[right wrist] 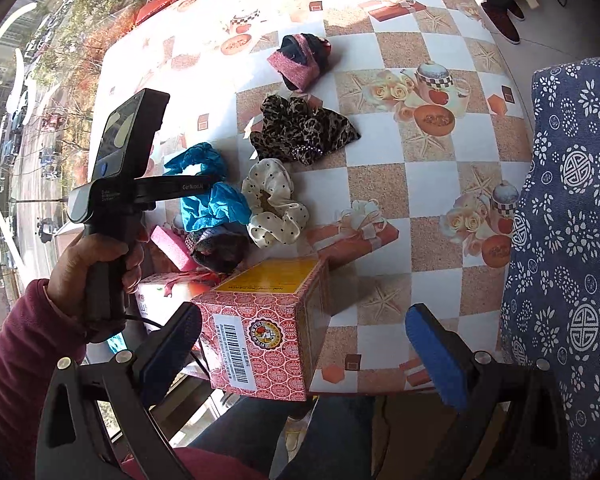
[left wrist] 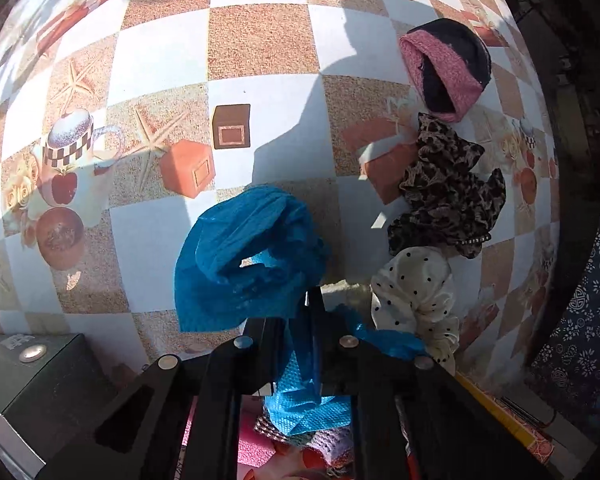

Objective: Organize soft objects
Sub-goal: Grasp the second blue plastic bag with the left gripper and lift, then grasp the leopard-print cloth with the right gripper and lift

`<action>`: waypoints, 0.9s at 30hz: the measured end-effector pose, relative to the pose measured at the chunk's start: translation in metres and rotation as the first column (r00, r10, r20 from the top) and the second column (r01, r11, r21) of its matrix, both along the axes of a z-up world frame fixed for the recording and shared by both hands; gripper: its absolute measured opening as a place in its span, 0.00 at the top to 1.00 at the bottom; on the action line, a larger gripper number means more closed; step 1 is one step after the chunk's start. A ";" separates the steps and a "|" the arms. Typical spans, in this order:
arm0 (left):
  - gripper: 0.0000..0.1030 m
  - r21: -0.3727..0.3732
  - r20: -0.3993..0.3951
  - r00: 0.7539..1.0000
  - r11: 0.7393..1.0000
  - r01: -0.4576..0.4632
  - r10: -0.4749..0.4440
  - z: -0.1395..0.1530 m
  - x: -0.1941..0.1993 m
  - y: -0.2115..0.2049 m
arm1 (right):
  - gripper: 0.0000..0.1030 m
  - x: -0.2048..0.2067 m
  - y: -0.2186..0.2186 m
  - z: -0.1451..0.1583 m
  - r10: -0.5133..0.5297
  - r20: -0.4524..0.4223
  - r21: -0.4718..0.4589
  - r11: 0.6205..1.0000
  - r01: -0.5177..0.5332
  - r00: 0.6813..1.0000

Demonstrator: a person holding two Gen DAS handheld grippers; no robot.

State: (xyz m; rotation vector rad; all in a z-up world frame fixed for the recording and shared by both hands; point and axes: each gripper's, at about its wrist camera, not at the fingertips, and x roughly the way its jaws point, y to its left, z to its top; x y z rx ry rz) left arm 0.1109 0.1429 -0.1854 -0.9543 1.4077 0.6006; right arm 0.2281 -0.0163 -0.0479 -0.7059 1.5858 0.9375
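Checkered oilcloth covers the table (right wrist: 440, 184), its right half bare to the rounded edge. Near the front edge stands a red patterned box (right wrist: 268, 336) with a barcode label. "GenRobot" reads on the left gripper (left wrist: 314, 320), gripped pistol-style by the left hand (right wrist: 96, 264); its jaws pinch the blue scrunchie (left wrist: 248, 256) above the table. The right gripper (right wrist: 304, 356) hovers, jaws wide apart.

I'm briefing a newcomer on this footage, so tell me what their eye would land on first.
The bright blue cloth stands out first, pinched in the shut left hand-held gripper above the checkered tablecloth. Next comes the row of scrunchies to its right: pink-and-black farthest, leopard-print in the middle, cream polka-dot nearest. In the right wrist view, the red patterned box sits at the table's near edge before the open right hand-held gripper.
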 end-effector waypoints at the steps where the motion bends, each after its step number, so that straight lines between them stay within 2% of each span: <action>1: 0.89 0.016 0.021 0.999 1.000 -0.026 0.025 0.007 -0.005 0.001 | 0.00 0.001 0.004 0.000 0.006 0.003 -0.001 1.000 -0.006 1.000; 7: 0.89 0.151 0.113 0.986 0.979 -0.138 0.122 0.060 -0.038 0.008 | 0.00 0.017 0.019 -0.012 -0.014 -0.008 -0.002 1.000 0.014 1.000; 14: 0.89 0.229 0.206 0.964 0.949 -0.217 0.170 0.112 -0.079 -0.001 | 0.00 0.037 0.064 -0.060 0.037 -0.001 -0.071 0.997 -0.036 0.999; 23: 0.89 0.267 0.261 0.931 0.908 -0.324 0.255 0.134 -0.109 -0.029 | 0.00 0.033 0.132 -0.127 0.155 -0.018 -0.121 0.980 -0.157 0.988; 27: 0.89 0.261 0.253 0.927 0.903 -0.341 0.276 0.131 -0.113 -0.039 | 0.00 0.020 0.152 -0.157 0.236 -0.011 -0.141 0.962 -0.235 0.972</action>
